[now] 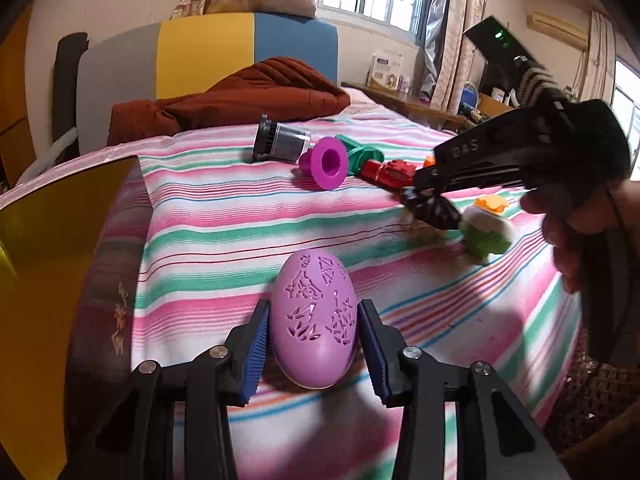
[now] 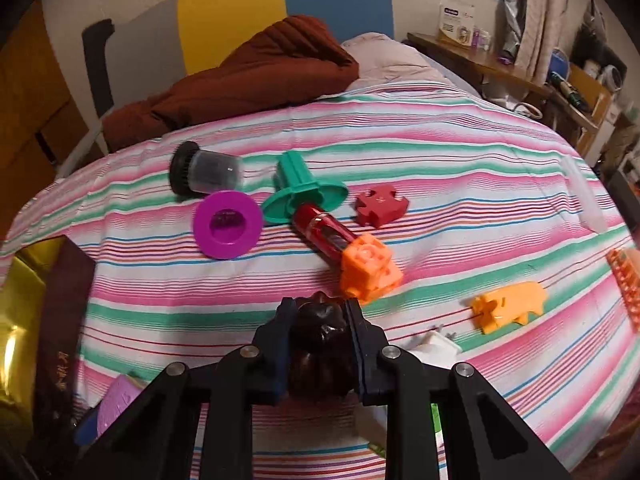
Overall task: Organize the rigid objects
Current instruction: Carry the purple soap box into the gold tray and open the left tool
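A purple egg-shaped case (image 1: 314,320) with cut-out patterns lies on the striped bedsheet between the blue pads of my left gripper (image 1: 314,312); the pads sit at its sides with slight gaps. My right gripper (image 2: 320,312) is shut on a dark brown glossy object (image 2: 322,344), held above the sheet; it also shows in the left wrist view (image 1: 432,208). Scattered on the bed are a magenta cup (image 2: 228,224), a green funnel piece (image 2: 304,192), a red tube (image 2: 324,236), an orange block (image 2: 370,268) and a red puzzle piece (image 2: 380,204).
A dark box with gold lining (image 1: 60,248) stands open at the left edge of the bed. A black-capped clear jar (image 2: 208,174), an orange pig shape (image 2: 510,306) and a green-white plush (image 1: 486,232) lie on the sheet. A brown blanket (image 2: 248,76) is at the back.
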The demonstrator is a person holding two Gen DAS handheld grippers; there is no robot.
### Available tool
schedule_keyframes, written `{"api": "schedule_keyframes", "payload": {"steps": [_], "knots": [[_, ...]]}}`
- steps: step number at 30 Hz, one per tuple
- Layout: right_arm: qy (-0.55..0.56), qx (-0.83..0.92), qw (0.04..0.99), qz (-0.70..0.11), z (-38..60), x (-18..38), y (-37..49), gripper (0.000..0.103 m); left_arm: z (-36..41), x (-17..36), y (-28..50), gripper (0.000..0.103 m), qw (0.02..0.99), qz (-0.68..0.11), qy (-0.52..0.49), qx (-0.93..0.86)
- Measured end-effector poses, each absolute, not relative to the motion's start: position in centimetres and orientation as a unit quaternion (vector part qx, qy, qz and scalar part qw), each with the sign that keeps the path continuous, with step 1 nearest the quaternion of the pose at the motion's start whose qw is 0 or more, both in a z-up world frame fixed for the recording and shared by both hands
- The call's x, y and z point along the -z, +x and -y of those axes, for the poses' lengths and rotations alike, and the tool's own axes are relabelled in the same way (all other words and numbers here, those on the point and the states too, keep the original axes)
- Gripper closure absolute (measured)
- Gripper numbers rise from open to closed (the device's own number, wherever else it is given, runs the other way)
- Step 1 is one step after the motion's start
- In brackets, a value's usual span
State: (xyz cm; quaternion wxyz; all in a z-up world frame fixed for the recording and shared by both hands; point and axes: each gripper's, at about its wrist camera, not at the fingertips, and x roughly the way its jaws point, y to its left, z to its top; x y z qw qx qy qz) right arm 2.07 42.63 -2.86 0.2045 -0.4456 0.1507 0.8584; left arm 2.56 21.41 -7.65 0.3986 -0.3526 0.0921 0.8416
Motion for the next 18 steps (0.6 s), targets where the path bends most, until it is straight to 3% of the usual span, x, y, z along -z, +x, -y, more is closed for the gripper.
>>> {"api": "schedule_keyframes", "payload": {"steps": [18], "knots": [[-0.429, -0.883, 0.093, -0.163, -39.5, 2.6, 1.4, 0.079, -14.1, 3.0, 3.7, 0.060, 0.390, -0.008, -0.334, -0.858]]}}
